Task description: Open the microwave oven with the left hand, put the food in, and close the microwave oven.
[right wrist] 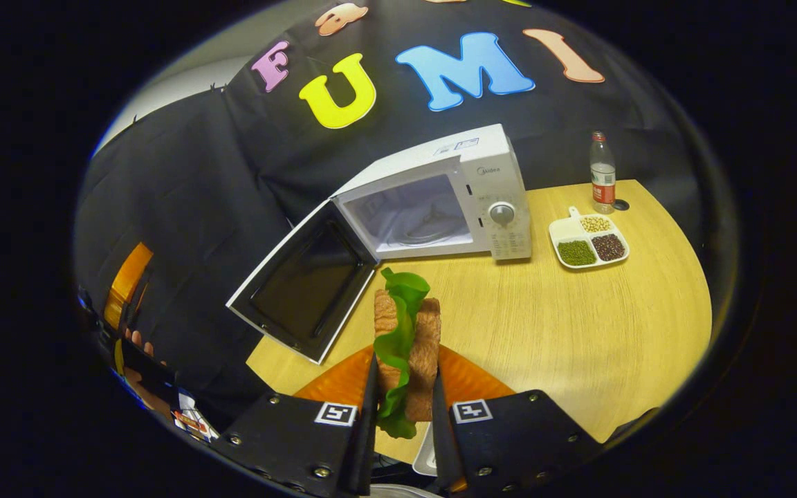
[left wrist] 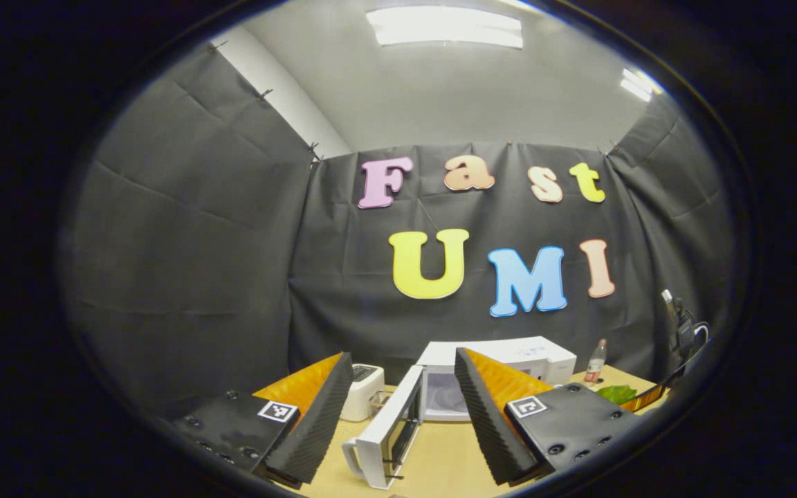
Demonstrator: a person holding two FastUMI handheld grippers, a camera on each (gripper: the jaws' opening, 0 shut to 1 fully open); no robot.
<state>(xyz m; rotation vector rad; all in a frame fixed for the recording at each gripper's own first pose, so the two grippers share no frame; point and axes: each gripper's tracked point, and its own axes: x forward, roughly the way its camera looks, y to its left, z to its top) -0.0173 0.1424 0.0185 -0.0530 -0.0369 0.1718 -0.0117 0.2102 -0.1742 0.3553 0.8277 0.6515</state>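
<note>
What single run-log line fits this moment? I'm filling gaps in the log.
stage: carrying food | microwave door: open | right gripper: shut on sandwich | left gripper: open, holding nothing | cavity: no food inside

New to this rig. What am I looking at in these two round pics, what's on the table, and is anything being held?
No robot arm here: a person holds a two-finger gripper in each hand, and a fisheye camera rides on each, looking along its fingers.

In the left gripper view, the left gripper is open and holds nothing. Ahead of it stands the white microwave oven with its door swung open.

In the right gripper view, the right gripper is shut on a sandwich with green lettuce, pointed toward the open oven.

On the wooden table there are also a divided dish of beans and a bottle behind it.
</note>
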